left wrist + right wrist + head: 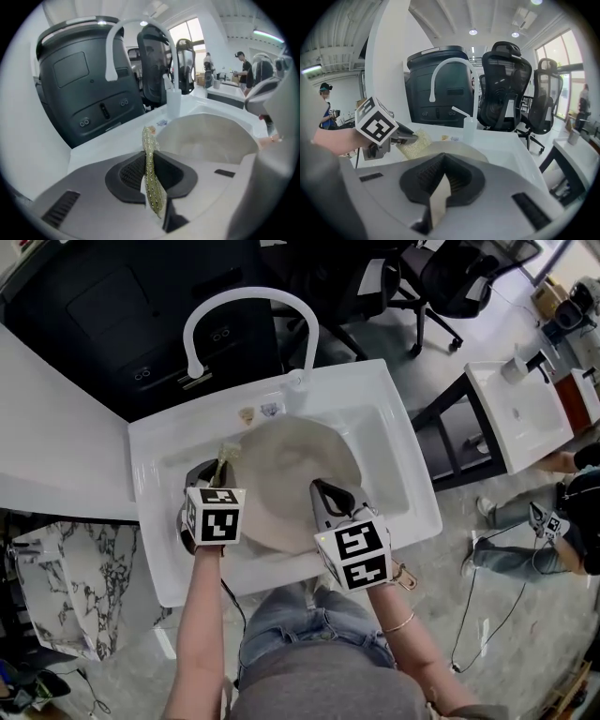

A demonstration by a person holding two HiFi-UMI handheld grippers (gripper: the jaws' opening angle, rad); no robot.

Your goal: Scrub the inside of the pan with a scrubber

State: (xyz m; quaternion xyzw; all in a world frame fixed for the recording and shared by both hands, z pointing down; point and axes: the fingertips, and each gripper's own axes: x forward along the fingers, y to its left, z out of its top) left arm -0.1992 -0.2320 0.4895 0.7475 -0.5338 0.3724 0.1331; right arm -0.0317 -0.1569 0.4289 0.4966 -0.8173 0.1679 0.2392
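While the left gripper point(216, 471) holds the scrubber point(151, 180) edge-on between shut jaws, its free end standing past the tips, the right gripper point(325, 495) is clamped on the near rim of the pan point(286, 465), which lies ahead of both in the sink point(394, 423). Scrubber: judged light, soft, crushable mesh; grip deep. Pan: judged rigid, heavier, possibly slippery; hold by rim.

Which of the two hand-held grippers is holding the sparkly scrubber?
The left gripper: the scrubber is pinched in its jaws, while the right gripper clamps the pan rim.
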